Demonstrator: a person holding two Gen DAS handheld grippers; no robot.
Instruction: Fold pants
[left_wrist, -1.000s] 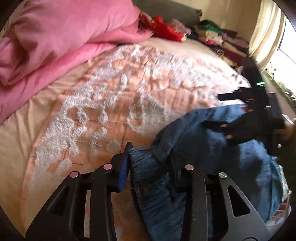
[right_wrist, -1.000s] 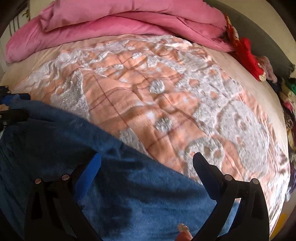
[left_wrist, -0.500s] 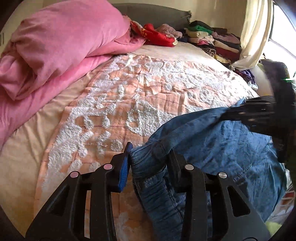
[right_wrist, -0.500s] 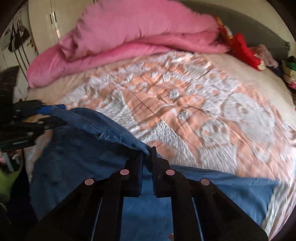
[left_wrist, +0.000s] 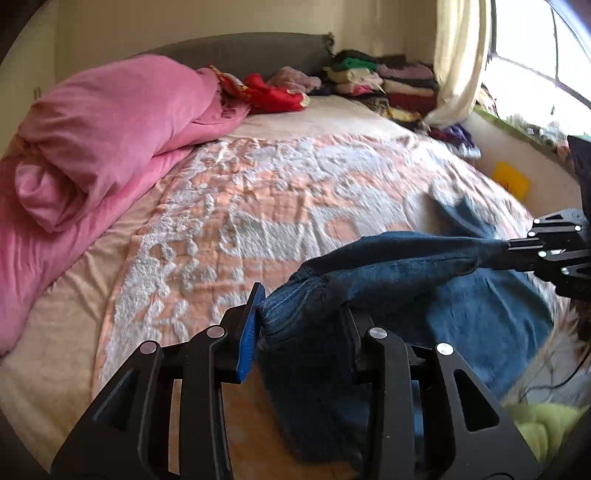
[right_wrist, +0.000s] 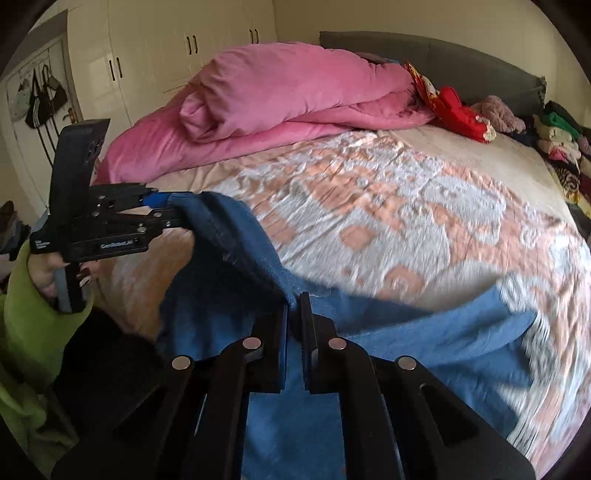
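Bed (left_wrist: 55, 362) is carrying everything: peach-and-white patterned blanket (left_wrist: 280, 206) spread across the middle, pink duvet (left_wrist: 96, 147) rolled up at 10 o'clock in the left wrist view, red fabric (left_wrist: 273, 92) and stacked folded clothes (left_wrist: 373, 81) lying against the grey headboard (left_wrist: 236, 51) at 12 to 1 o'clock. Nothing is sitting on the blanket ahead of the pants.

Pants (left_wrist: 424, 295), blue denim, are hanging off the near edge of the bed, stretched between both grippers. Left gripper (left_wrist: 303, 325) is holding a thick bunched fold, jaws partly apart and filled with denim. Right gripper (right_wrist: 294, 314) is pinching a thin edge, jaws nearly together on it.

Only the left wrist view is showing the curtain (left_wrist: 458, 62), window, and a yellow item (left_wrist: 511, 181) at 2 o'clock. Only the right wrist view is showing the wardrobe (right_wrist: 177, 48), hanging bags (right_wrist: 40, 99), the person's left hand (right_wrist: 48, 273) and lime-green sleeve (right_wrist: 22, 325) at 9 o'clock.

Right gripper is getting cut off at 3 o'clock in the left view. Far pant leg end is motion-blurred in both views; probably lying flat on the blanket, hard to confirm. Lower part of the pants is hidden behind both grippers.
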